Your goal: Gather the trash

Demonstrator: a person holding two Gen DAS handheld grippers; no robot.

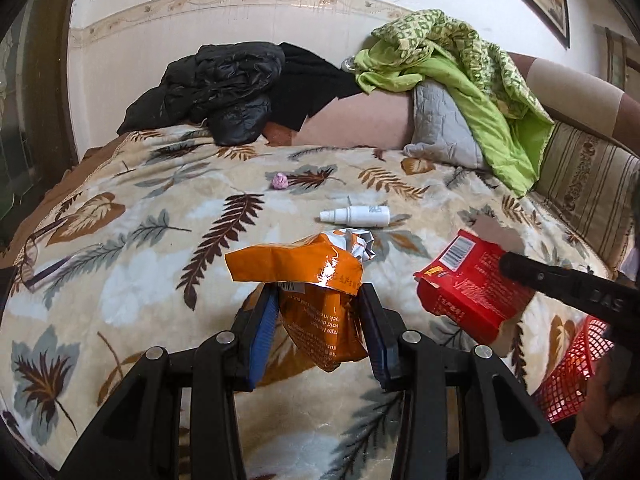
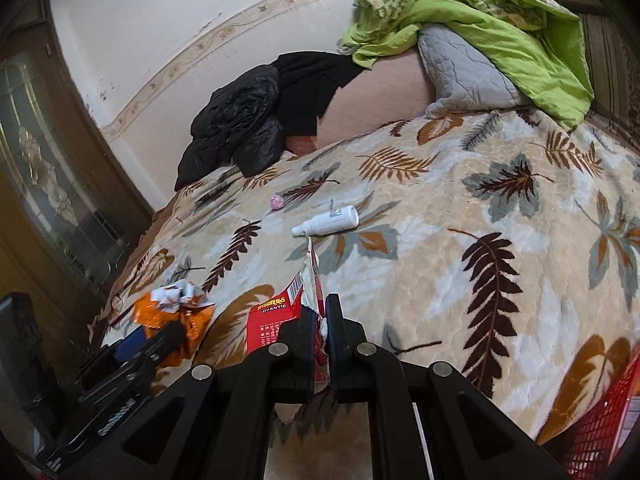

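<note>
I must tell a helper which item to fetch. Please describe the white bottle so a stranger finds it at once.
Look at the leaf-patterned blanket covering the bed. Near its middle lies a small white bottle on its side. Unlike the pink crumpled ball beyond it, it is smooth and long.

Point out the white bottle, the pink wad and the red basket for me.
white bottle (image 1: pixel 356 215): left wrist view, middle of its body.
pink wad (image 1: pixel 279 181): left wrist view, its centre.
red basket (image 2: pixel 600 432): right wrist view, mesh wall.
</note>
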